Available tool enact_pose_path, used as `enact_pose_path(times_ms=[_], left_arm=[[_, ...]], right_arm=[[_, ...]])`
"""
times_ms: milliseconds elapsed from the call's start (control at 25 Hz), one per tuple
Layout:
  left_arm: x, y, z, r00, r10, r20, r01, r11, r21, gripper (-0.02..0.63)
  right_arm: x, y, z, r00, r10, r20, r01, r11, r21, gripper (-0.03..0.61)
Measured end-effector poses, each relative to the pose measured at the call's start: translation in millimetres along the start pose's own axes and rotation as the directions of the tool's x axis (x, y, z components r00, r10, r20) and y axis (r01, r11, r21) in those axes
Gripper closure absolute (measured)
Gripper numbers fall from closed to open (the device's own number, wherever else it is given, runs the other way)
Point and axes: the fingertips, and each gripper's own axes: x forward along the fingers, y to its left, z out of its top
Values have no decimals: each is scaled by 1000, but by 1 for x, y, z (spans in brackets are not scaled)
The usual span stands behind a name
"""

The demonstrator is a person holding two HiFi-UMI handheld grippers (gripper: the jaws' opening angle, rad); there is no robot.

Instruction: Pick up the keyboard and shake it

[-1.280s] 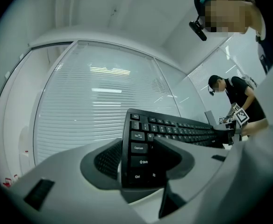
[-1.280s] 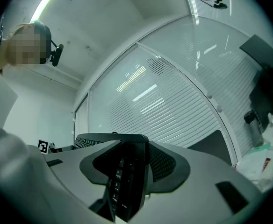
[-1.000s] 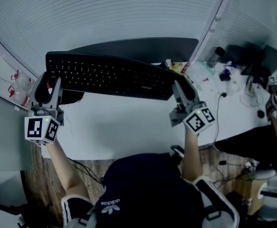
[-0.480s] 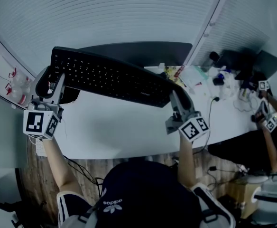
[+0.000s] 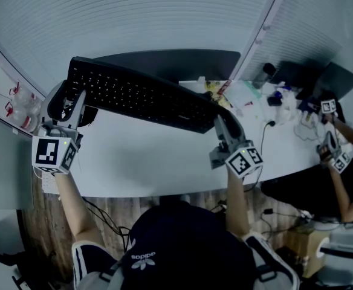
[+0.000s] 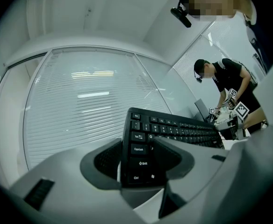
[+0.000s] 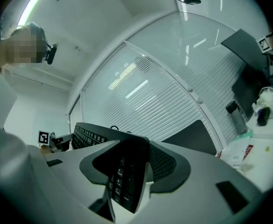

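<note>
A long black keyboard (image 5: 141, 96) hangs in the air above the white desk (image 5: 146, 162), tilted with its left end higher. My left gripper (image 5: 75, 104) is shut on the keyboard's left end; in the left gripper view the keyboard (image 6: 171, 129) runs away from the jaws, which clamp its Ctrl and Shift corner. My right gripper (image 5: 220, 121) is shut on the right end, and in the right gripper view the keyboard (image 7: 127, 181) stands edge-on between the pads. Both marker cubes face the head camera.
A dark mat (image 5: 176, 64) lies on the desk under the keyboard. Clutter, cables and a dark monitor (image 5: 336, 77) fill the desk's right end, where another person (image 5: 340, 156) holds grippers. Slatted blinds (image 5: 134, 17) rise behind the desk.
The keyboard has risen at its left end and tilted more, right end dropping slightly. Both grippers moved with it and kept their hold.
</note>
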Motion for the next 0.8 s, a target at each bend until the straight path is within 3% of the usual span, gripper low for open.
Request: enact_pose_path(times_ms=[520, 800], left_arm=[[-3, -3, 0, 1000, 3, 4, -3, 1000, -9, 403], [-3, -1, -1, 999, -3, 35, 4, 1000, -26, 403]], right_arm=[[-6, -5, -3, 1000, -24, 1, 24, 998, 50, 411], [-2, -1, 11, 1000, -16, 13, 16, 1000, -5, 411]])
